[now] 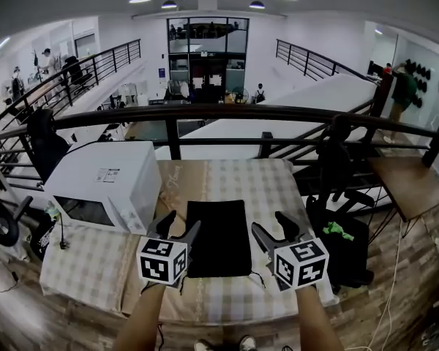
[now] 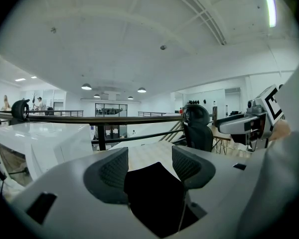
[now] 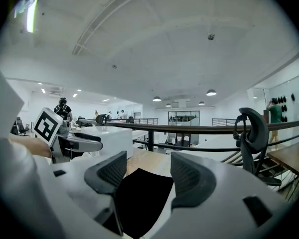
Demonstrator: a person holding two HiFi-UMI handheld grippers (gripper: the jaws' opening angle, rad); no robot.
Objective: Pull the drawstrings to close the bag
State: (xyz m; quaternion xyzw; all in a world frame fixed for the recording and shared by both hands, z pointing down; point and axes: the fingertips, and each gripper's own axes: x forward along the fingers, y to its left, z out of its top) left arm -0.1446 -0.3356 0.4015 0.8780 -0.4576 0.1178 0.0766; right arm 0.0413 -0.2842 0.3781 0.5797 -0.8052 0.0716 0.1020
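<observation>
A flat black drawstring bag (image 1: 218, 237) lies on the checked tablecloth (image 1: 263, 189), its thin cord (image 1: 257, 277) trailing off its near right corner. My left gripper (image 1: 180, 226) hovers open at the bag's left edge, nothing between its fingers. On the other side, my right gripper (image 1: 271, 226) is open too, just right of the bag. In the left gripper view the bag (image 2: 157, 193) shows between and below the open gripper (image 2: 149, 169). The right gripper view has the bag (image 3: 139, 198) under the open gripper (image 3: 143, 174), slightly left.
A white microwave (image 1: 106, 183) stands on the table's left part, close to my left gripper. A dark railing (image 1: 205, 112) runs behind the table. A black office chair (image 1: 336, 189) with something green on it sits right of the table.
</observation>
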